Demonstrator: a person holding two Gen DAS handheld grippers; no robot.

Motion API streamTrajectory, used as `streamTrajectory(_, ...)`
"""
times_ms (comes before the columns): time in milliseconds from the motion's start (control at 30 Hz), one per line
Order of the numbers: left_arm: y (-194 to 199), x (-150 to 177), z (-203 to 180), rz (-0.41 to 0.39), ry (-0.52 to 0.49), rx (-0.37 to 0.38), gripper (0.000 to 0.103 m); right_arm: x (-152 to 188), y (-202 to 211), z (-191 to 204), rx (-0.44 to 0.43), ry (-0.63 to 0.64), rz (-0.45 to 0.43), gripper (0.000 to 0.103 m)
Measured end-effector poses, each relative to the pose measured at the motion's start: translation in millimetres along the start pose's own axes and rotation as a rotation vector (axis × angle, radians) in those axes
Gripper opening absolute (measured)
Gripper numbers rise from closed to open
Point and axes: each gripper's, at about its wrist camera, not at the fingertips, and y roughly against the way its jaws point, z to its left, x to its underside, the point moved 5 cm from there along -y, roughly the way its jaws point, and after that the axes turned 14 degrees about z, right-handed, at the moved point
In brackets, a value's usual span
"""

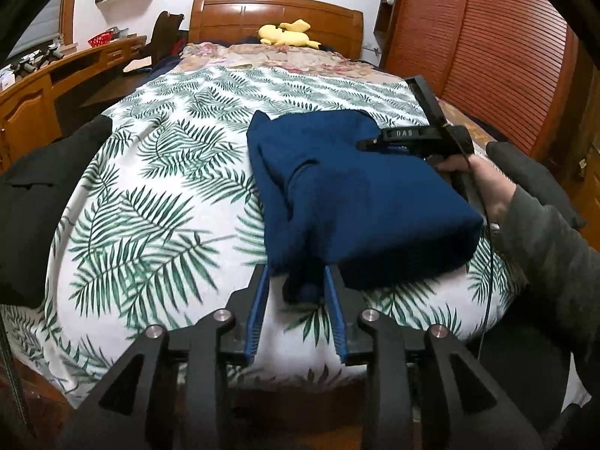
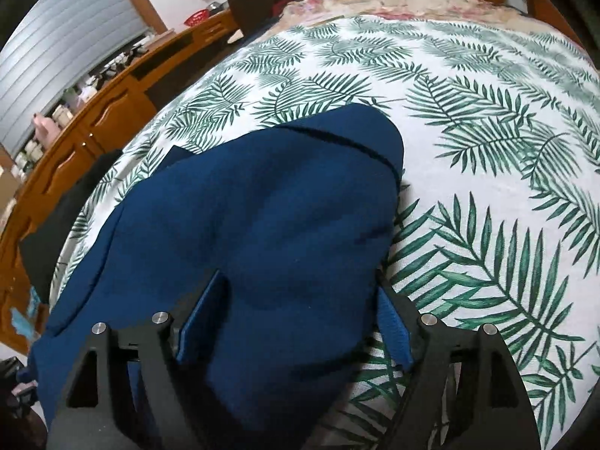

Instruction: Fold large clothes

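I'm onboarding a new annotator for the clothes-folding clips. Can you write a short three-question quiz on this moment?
1. True or false: the blue garment lies folded on the leaf-print bedspread.
2. What sits by the headboard? A) red cushion B) yellow plush toy C) striped pillow
3. Fill in: a bit of blue cloth lies between the fingers of the ____ hand-held gripper, while the right hand-held gripper stands wide over the garment.

Key: 1 true; 2 B; 3 left
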Motion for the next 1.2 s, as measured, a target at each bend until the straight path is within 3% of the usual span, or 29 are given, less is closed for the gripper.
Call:
streamTrajectory(33,0,1,0,-0.003,0.001,0.0,0.03,0,0,1,-0.037,0.006,0.005,0.065)
streamTrajectory(67,-1,3,0,-0.002,0.005,0.002,0.031,1,0,4,-0.071,0.023,0.014,0.05)
streamTrajectory(167,-12,3,0,0.022,0.023,0.017,0.032,2,11,7,-0.101,0.042,-0.002,0.02)
streamTrajectory(300,-26,-1,-3,0.038,0.013,-0.005,0.032,6,40,13,-0.099,0.062,-0.069,0.012)
streamTrajectory(433,-38,-7,4,0.052,0.045,0.003,0.033,11,57,16,-0.079,0.081,-0.101,0.011)
streamTrajectory(667,-55,-6,11,0.078,0.061,-0.001,0.044,16,40,4,-0.027,0.062,-0.051,0.011)
streamTrajectory(800,-60,-8,7,0.076,0.016,-0.074,0.051,16,39,3,-0.023,0.062,-0.047,0.012)
streamTrajectory(933,-58,-8,4,0.079,0.004,-0.105,0.051,17,37,0,-0.011,0.058,-0.047,0.014)
streamTrajectory(1200,-47,-6,-4,0.073,0.012,-0.083,0.051,18,29,-1,0.015,0.049,-0.04,0.026)
